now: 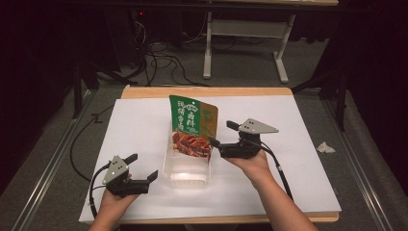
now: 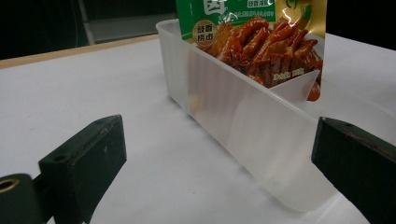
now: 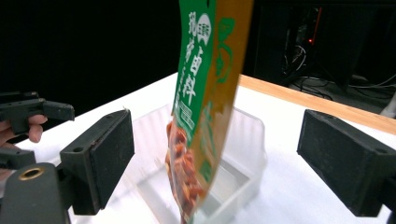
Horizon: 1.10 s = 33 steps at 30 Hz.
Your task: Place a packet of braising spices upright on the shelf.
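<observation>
The left gripper (image 1: 143, 166) is held with jaws wide and empty, just beside the clear tray (image 1: 186, 179). The green seasoning pouch (image 1: 193, 126) is stood upright in the tray's far end. The right gripper (image 1: 221, 133) is positioned beside the pouch, jaws spread wide, pads clear of it.

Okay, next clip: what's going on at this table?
A person works at a white table with a gripper in each hand. A green and gold food pouch stands upright in the far end of a clear plastic tub. The right gripper sits beside the pouch with its jaws open and nothing between the pads. The left gripper rests near the tub's left side, also open and empty.
</observation>
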{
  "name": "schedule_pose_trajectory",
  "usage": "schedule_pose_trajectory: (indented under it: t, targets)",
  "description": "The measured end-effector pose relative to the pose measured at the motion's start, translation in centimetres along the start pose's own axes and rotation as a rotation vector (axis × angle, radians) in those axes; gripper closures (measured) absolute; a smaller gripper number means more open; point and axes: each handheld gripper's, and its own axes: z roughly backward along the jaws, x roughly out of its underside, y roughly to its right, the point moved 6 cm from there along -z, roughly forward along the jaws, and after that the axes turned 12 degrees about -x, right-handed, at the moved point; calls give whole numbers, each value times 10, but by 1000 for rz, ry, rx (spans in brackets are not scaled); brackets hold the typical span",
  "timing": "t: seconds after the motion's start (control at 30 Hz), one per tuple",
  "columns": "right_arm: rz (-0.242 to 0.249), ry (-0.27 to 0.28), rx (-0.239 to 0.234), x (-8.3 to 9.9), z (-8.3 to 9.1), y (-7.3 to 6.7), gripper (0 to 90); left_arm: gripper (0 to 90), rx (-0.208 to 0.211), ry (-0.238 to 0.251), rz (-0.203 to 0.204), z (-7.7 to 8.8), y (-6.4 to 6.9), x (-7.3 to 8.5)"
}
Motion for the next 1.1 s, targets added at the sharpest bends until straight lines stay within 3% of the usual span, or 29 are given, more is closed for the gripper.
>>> schedule_pose_trajectory:
  t: [0.27,0.43,0.63,0.77,0.83,0.97,1.1]
  targets:
    - [-10,2,42,17,39,4,114,38,2,-9,-3,0,0,1]
    - [-15,-25,99,45,77,11,116,38,-1,-13,0,-2,0,3]
    - [-60,-46,186,83,129,24,116,38,0,-30,-4,-3,1,5]
    - [-35,-59,263,112,158,29,120,38,4,-40,-5,-5,2,7]
    - [-58,-68,265,120,164,31,120,38,4,-43,-3,-5,3,7]
    - [-58,-29,279,114,167,34,127,38,11,-51,-3,-7,6,8]
    - [-55,-37,279,118,165,36,140,38,11,-54,-6,-7,7,8]
